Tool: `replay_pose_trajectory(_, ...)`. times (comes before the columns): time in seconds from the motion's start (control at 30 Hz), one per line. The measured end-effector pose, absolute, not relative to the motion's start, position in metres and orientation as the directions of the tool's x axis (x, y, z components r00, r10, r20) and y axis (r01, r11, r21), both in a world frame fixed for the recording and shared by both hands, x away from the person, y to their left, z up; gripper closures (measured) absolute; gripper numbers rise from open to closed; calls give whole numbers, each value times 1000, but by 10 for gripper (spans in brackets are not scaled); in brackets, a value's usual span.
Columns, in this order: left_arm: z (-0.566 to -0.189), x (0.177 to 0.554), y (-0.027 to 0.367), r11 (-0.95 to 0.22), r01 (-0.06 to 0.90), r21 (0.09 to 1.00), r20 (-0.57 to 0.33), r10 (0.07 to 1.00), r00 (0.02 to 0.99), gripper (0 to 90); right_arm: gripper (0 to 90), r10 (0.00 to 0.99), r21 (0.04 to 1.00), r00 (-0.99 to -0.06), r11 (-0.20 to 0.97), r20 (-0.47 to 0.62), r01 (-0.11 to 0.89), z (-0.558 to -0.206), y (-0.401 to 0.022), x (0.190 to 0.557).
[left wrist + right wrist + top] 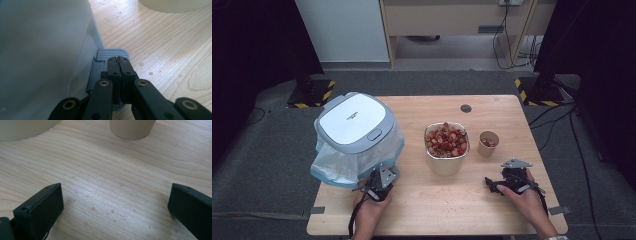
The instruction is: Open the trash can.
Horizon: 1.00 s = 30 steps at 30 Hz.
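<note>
With its jaws brought flat together, my left gripper (119, 60) bears on the grey foot pedal (112, 53) at the base of the pedal bin (354, 122), at ten o'clock on the table (492, 210); I judge a clenched tip presses better than a spread one, the aim being to lift the lid. Nothing lies between the jaws. My right gripper (490, 184) rests at four o'clock, jaws wide and unloaded, just below the paper cup (488, 143), beside the fruit bowl (446, 145), likely staged for tipping scraps.
</note>
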<state>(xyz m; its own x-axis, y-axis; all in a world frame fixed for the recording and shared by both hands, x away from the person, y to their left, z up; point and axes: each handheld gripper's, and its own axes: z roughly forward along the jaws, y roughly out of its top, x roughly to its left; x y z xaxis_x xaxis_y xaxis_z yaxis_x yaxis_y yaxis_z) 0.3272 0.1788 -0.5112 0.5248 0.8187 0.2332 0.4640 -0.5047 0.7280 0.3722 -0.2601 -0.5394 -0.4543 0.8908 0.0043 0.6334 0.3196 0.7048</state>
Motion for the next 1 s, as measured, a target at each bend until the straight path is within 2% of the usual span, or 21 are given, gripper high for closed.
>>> replay_pose_trajectory(0.23,-515,328,178,-508,474,719,232,818,526,877,6,892,704,-452,317,6,635,-539,-260,372)
replay_pose_trajectory(0.6,-520,332,180,-478,506,718,182,830,527,870,6,897,704,-443,310,7,639,-539,-259,371)
replay_pose_trajectory(1.0,-520,332,181,-478,510,715,181,831,525,870,6,898,704,-440,309,5,640,-539,-259,371)
